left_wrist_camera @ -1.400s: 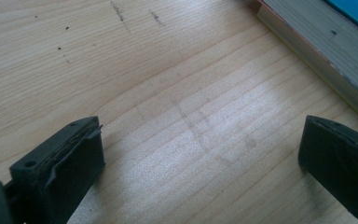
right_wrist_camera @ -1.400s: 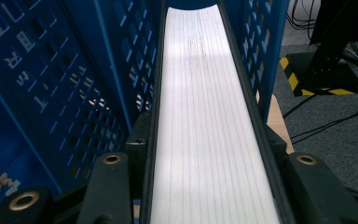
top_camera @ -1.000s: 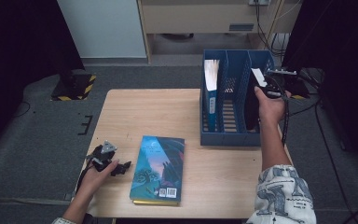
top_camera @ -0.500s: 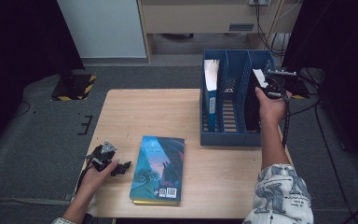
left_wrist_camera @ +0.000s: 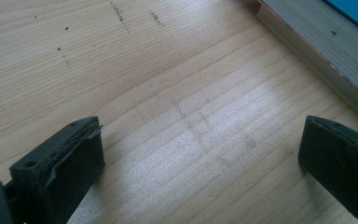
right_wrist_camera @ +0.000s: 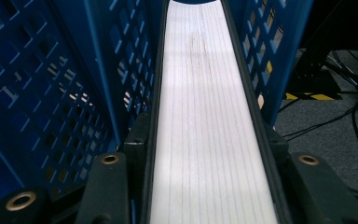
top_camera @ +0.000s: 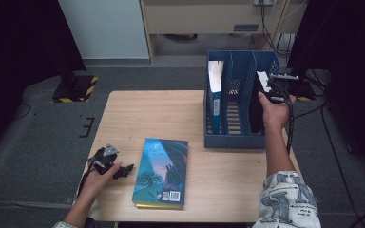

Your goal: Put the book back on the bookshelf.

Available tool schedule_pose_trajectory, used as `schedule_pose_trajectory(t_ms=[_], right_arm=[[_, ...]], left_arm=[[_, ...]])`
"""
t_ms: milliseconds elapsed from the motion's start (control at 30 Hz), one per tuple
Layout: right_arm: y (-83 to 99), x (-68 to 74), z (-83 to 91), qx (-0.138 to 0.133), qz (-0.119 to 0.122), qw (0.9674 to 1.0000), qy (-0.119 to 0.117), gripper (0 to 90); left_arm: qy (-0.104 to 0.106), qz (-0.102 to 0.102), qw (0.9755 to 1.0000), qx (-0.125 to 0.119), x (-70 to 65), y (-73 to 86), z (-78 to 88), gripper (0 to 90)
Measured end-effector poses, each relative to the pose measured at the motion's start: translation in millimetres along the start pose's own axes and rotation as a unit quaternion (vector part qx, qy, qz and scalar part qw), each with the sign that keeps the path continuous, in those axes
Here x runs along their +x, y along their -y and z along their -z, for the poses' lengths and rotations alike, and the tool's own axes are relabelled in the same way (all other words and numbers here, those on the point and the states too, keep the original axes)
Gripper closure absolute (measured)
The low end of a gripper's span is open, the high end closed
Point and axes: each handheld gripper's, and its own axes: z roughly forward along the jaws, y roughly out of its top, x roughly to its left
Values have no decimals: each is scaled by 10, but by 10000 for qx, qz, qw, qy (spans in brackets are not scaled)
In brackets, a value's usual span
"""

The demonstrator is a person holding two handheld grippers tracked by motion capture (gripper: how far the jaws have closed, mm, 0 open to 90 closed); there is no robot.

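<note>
**Q:** High view — what do the surfaces and shapes look like?

**A:** A pale wooden table (top_camera: 171, 114) with fine straight grain carries a blue plastic file rack (top_camera: 233, 140), its walls pierced by rectangular slots and split into upright compartments. A blue-spined book (top_camera: 215, 95) stands in the leftmost compartment. A dark-covered book (top_camera: 255, 107) stands upright in the right compartment. A teal paperback (top_camera: 161, 171) lies flat near the table's front edge, cover art swirled in darker tones.

**Q:** How do the grippers stand?

**A:** The right gripper (top_camera: 276, 88) pinches the dark-covered book: in the right gripper view its black jaws press both covers, with the white, finely lined page edge (right_wrist_camera: 209, 121) running between them. The left gripper (top_camera: 111, 164) rests low on the table just beside the teal paperback, jaws spread wide over bare wood, nothing between them.

**Q:** Any legible writing?

**A:** Small white labels, probably barcodes, sit at the paperback's lower edge; its title is too small to read. Lettering on the rack's wall is too blurred to read.
</note>
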Motion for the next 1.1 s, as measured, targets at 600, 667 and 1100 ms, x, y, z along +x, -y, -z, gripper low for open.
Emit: schedule_pose_trajectory(t_ms=[600, 667, 1100], right_arm=[[65, 33, 216, -220, -355, 9966, -716, 341], [74, 29, 225, -248, -373, 9963, -736, 327], [109, 21, 212, -268, -527, 9930, -1023, 157]], left_arm=[[-3, 2, 10000, 1, -4, -3, -3, 0], [-2, 2, 10000, -1, -4, -4, -4, 0], [-3, 1, 10000, -3, -5, -4, -4, 0]])
